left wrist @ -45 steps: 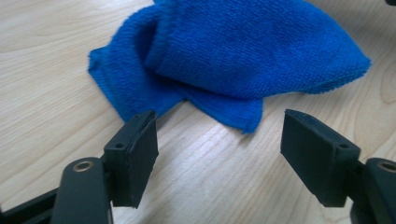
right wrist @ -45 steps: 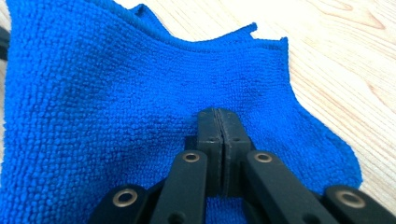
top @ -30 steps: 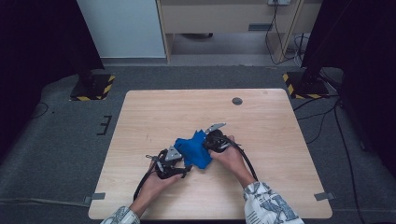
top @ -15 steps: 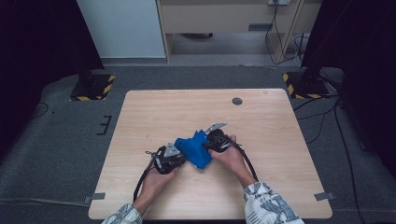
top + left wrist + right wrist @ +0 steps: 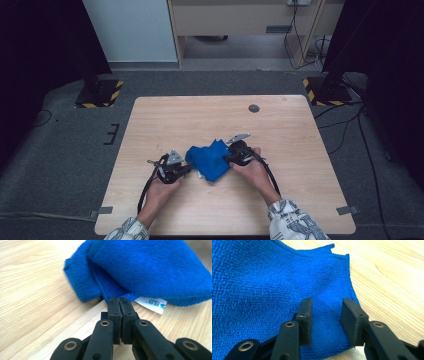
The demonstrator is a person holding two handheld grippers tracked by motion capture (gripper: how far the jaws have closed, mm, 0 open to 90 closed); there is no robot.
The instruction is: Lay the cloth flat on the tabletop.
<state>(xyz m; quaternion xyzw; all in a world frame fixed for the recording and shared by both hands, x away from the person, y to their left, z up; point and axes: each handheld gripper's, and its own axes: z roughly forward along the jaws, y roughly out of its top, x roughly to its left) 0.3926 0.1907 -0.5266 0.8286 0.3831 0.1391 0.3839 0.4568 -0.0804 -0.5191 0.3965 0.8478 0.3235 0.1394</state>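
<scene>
Cloth [image 5: 209,159] on table [image 5: 300,150], between left tool [image 5: 186,171] and right tool [image 5: 227,159].

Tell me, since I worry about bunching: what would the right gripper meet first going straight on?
Probably the blue cloth: the right gripper has been opening, and the cloth lies between its jaws.

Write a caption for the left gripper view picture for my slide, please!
The left tool, jaws shut, pinches the edge of a blue cloth on a wooden table.
</scene>
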